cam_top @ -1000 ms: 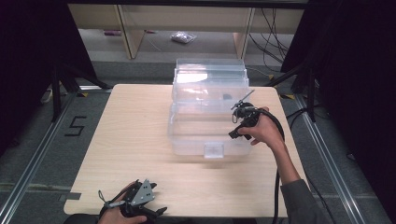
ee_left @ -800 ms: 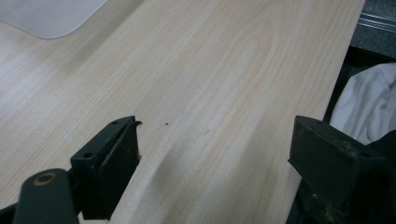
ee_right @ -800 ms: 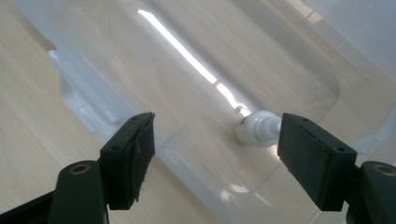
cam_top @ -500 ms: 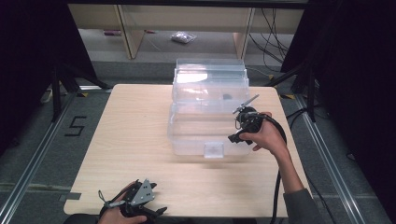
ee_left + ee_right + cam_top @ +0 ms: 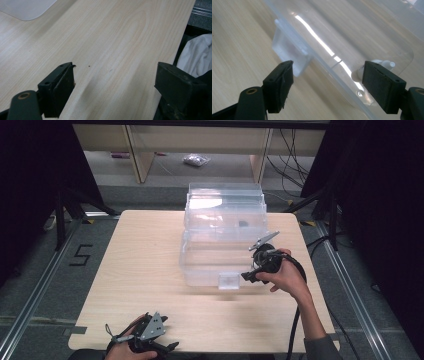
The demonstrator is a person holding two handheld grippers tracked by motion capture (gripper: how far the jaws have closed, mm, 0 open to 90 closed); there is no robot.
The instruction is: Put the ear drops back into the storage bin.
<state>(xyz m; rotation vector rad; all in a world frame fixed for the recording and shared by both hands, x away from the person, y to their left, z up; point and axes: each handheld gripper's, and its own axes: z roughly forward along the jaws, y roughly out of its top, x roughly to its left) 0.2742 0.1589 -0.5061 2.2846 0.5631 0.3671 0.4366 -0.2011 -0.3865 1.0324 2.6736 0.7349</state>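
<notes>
- Since the earlier frame the right gripper [image 5: 250,276] has slid nearer along the right side of the clear plastic lidded storage box [image 5: 220,235], from beside the box's middle to its near right corner; the left gripper [image 5: 165,347] has kept its place.
- The right gripper's jaws have just been opening and now stand wide apart; the box's near edge runs across the gap between them, but the pads do not press on it, so nothing is held.
- The clear plastic box sits on the far right half of the light wooden table [image 5: 135,270], its long side running near to far, with the lid on.
- A small frosted rectangular latch tab [image 5: 229,281] hangs from the middle of the box's near edge; in the right gripper view the tab [image 5: 289,53] lies just beyond the left jaw, apart from it.
- In that same view a small white plastic peg or hinge piece [image 5: 384,63] shows on the box corner, just behind the right jaw.
- A small dark object [image 5: 243,224] lies inside the box towards its far end; what it is cannot be made out.
- The right hand [image 5: 287,277] wraps the gripper body, and a black cable trails back along the forearm.
- The left gripper rests at the table's near edge, left of centre and well apart from the box, its jaws wide open over bare wood with nothing between them.
- In the left gripper view a white cloth [image 5: 195,55] shows beyond the table edge.
- Beyond the table's far edge, on the grey floor, stand wooden shelf frames [image 5: 135,150].
</notes>
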